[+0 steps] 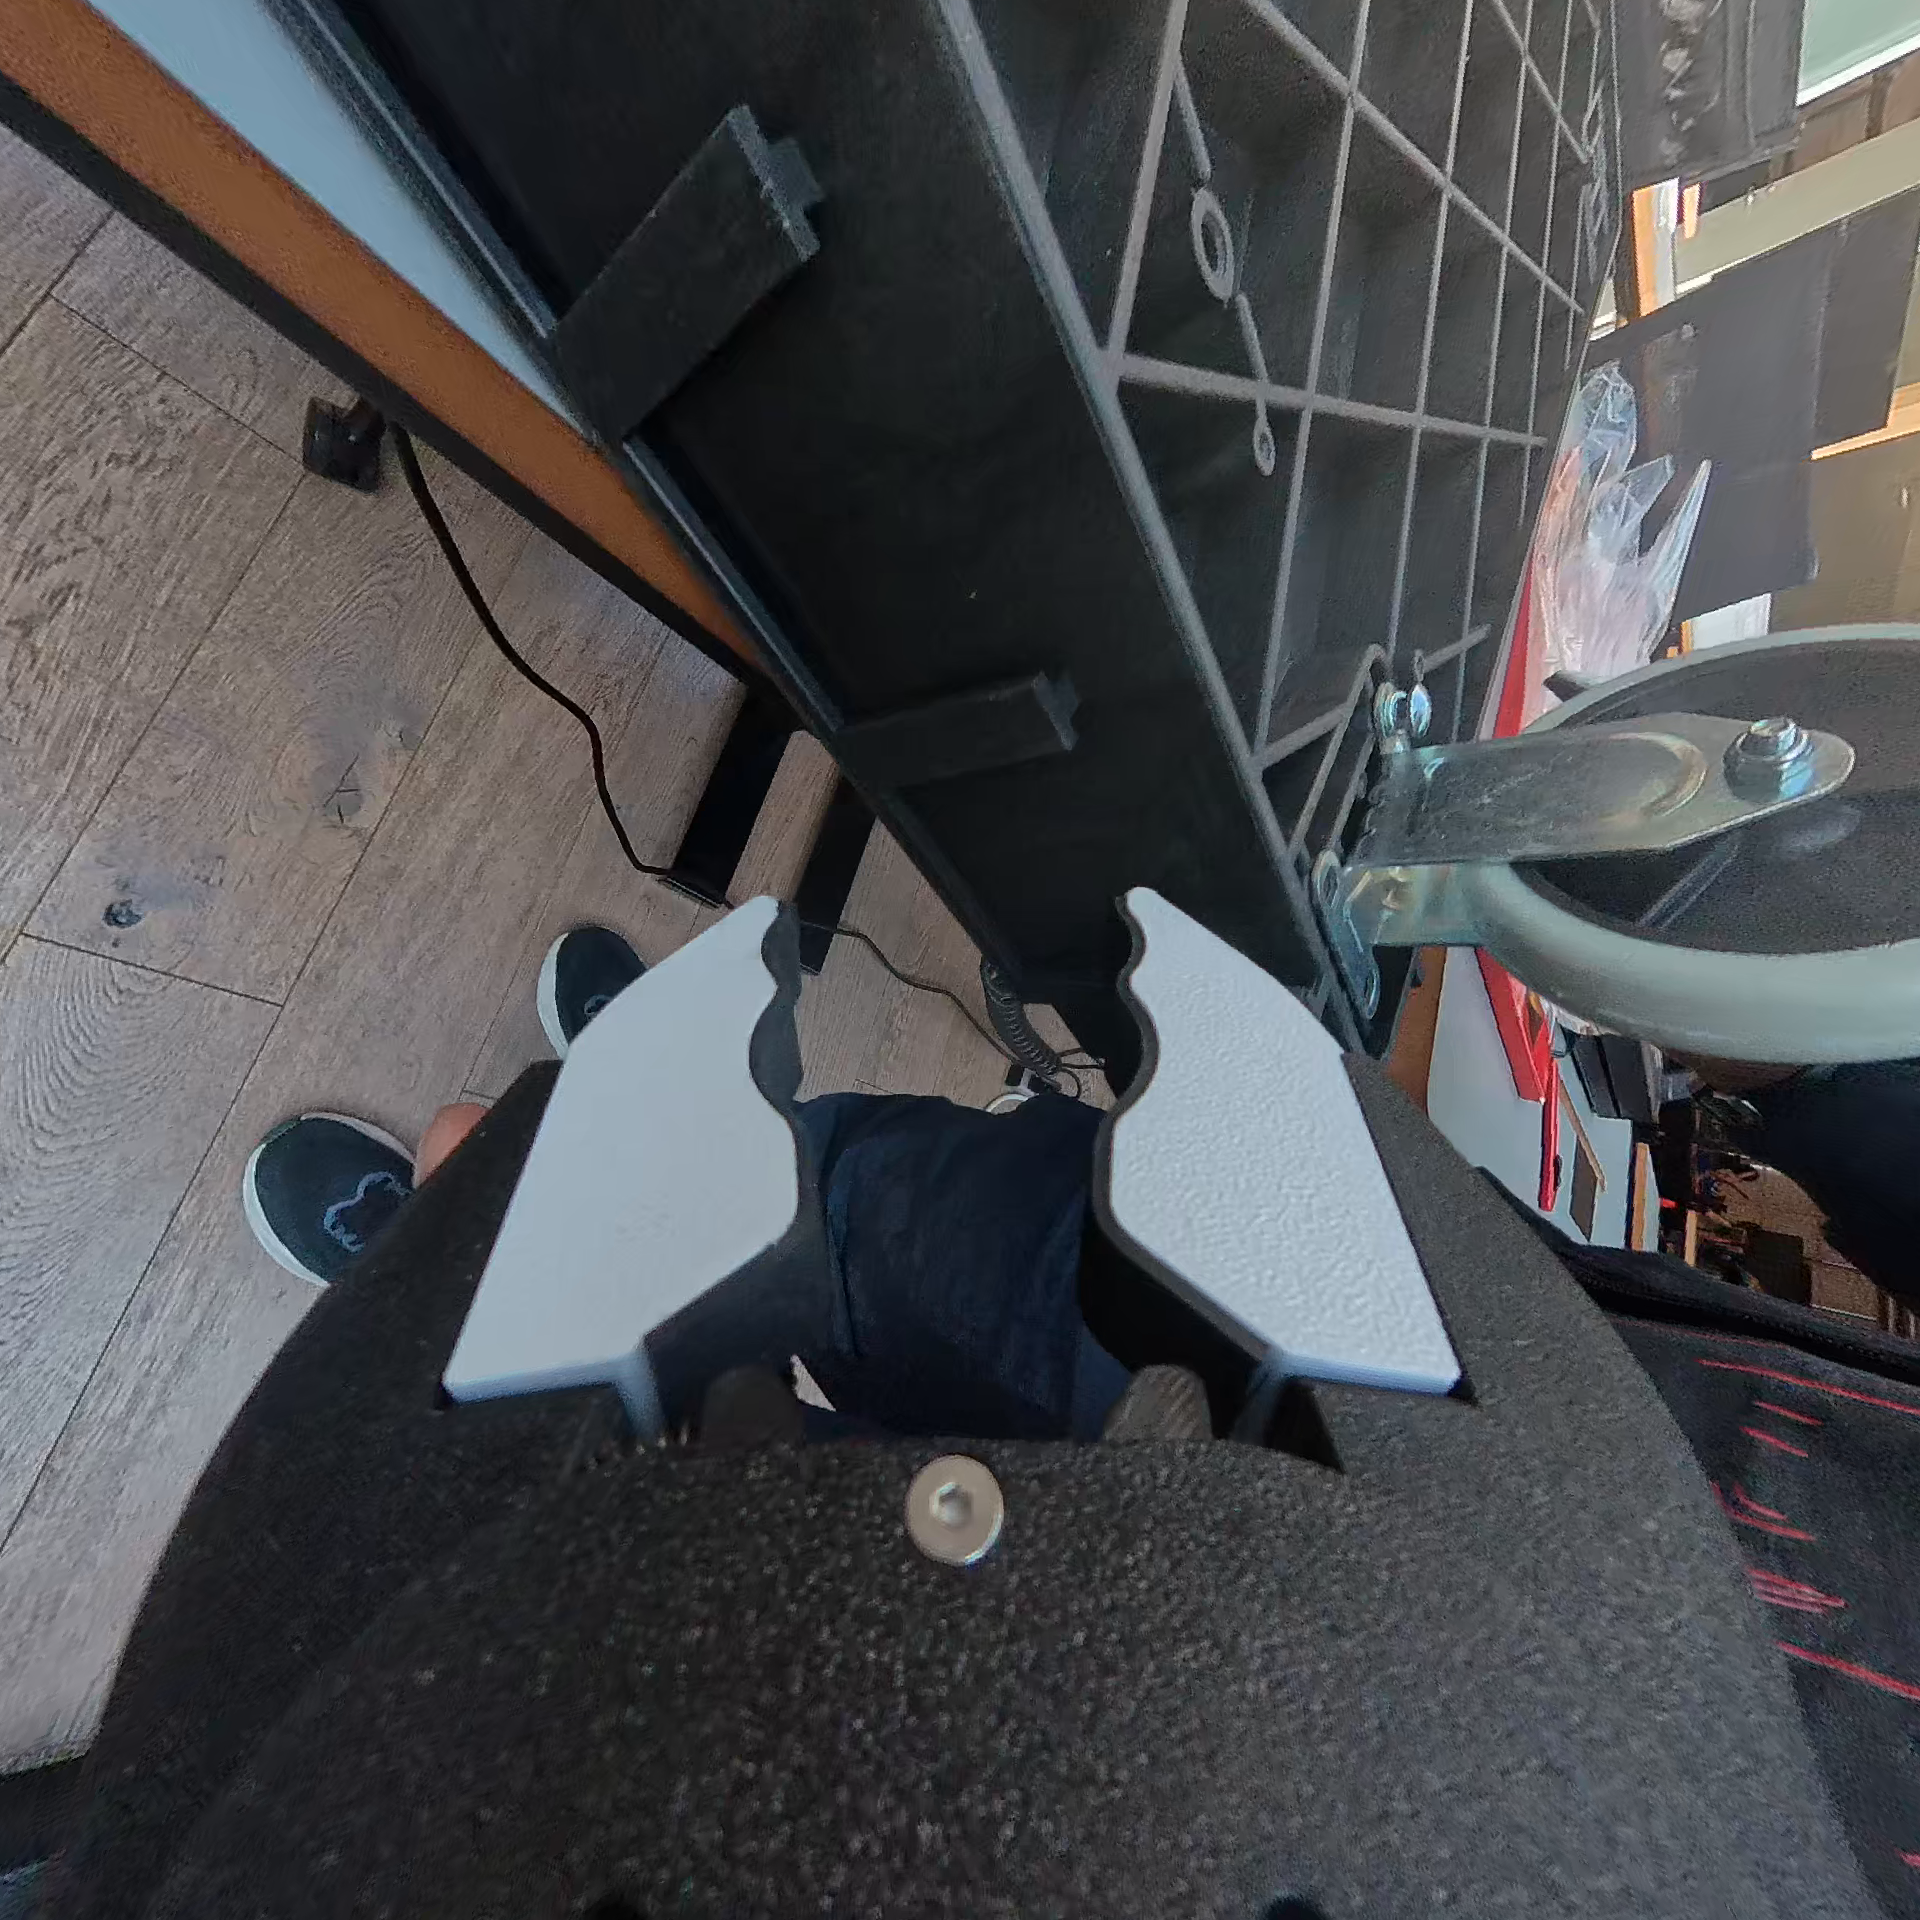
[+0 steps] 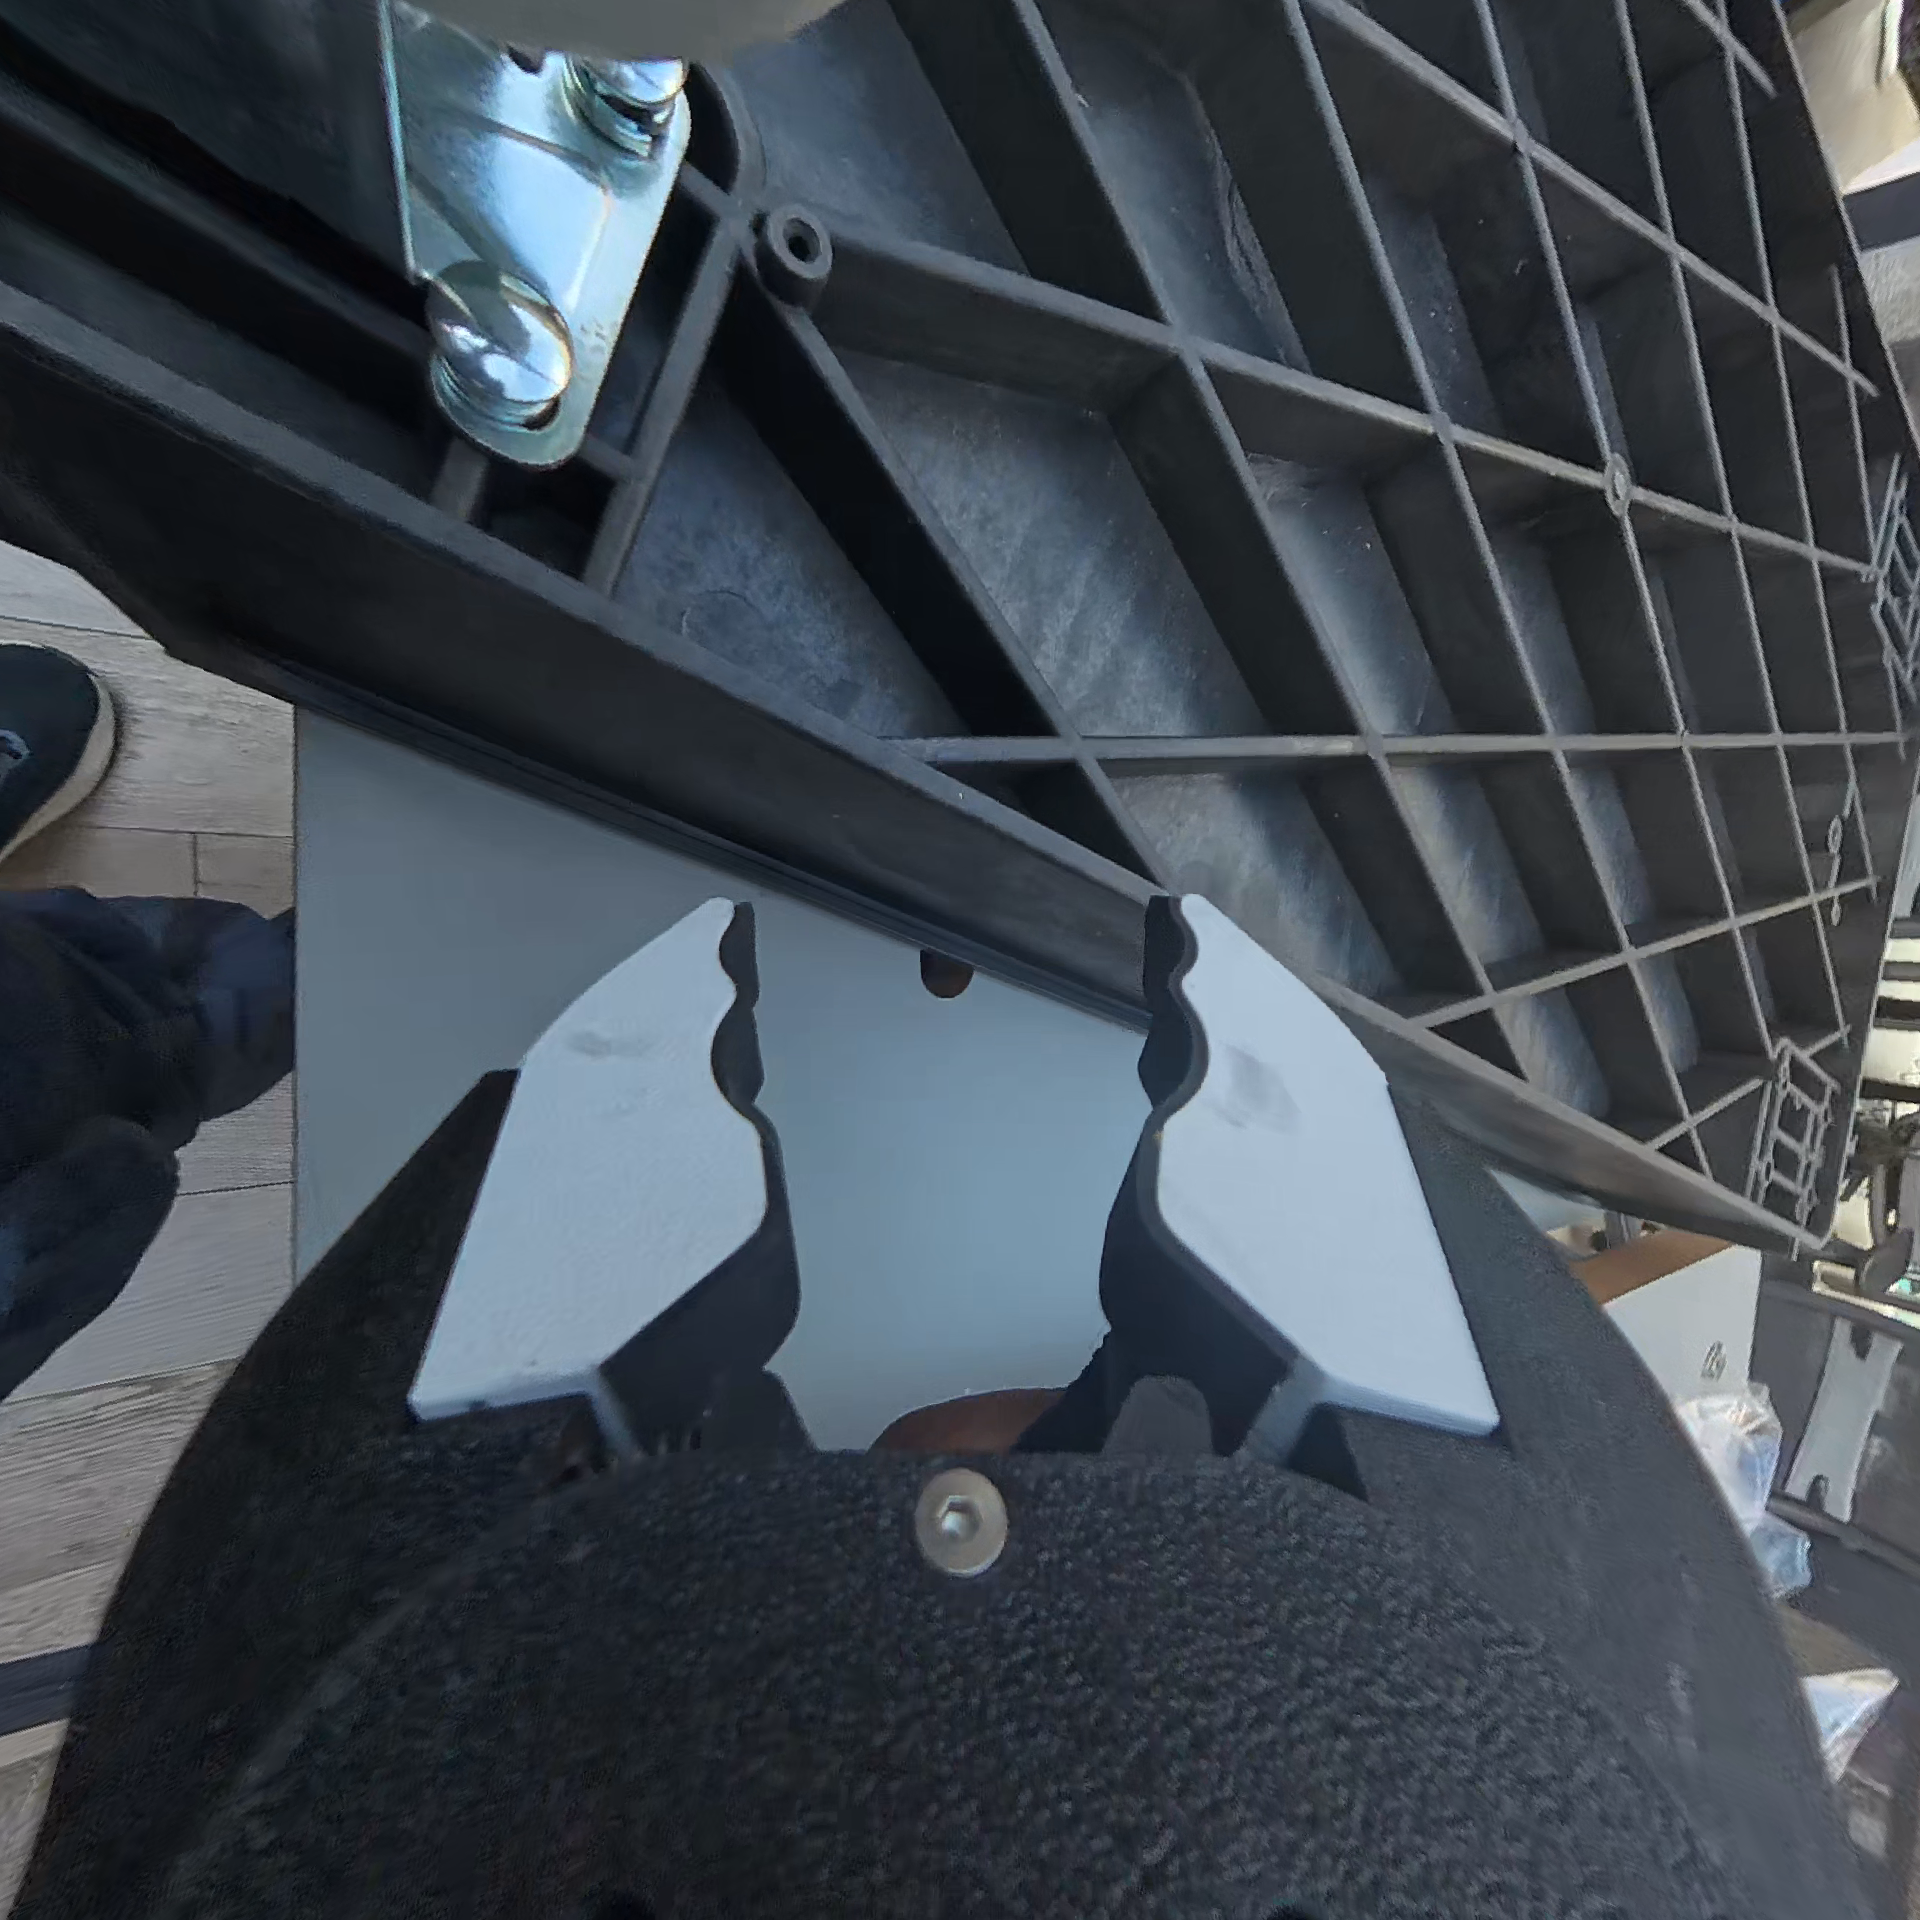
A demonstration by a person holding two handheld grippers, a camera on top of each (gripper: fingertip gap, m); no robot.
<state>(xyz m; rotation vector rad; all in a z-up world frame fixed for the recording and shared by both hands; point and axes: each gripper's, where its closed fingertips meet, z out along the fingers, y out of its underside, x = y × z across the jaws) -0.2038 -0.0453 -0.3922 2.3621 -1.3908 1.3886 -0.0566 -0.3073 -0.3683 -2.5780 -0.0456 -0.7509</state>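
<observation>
A black plastic platform cart lies upside down, its ribbed underside (image 1: 1351,343) facing me. A grey caster wheel (image 1: 1683,935) in a metal bracket (image 1: 1538,800) sticks out at the right of the left wrist view. My left gripper (image 1: 951,935) is open and empty just below the cart's rim, over a person's dark trouser leg (image 1: 935,1247). In the right wrist view the same ribbed underside (image 2: 1351,520) fills the top. My right gripper (image 2: 956,935) is open and empty, its right fingertip (image 2: 1169,935) at the cart's black edge strip (image 2: 727,748). A caster's metal mounting plate (image 2: 520,260) is bolted at upper left.
A white table top (image 2: 914,1122) lies under the right gripper; its wood-coloured edge (image 1: 312,270) and black leg (image 1: 727,810) show in the left wrist view. Wood-look floor (image 1: 156,675) with a black cable (image 1: 520,665). A person's dark shoes (image 1: 322,1195). Clear plastic bags (image 1: 1610,540) at the right. Tip to tip, the grippers are about 30 cm apart.
</observation>
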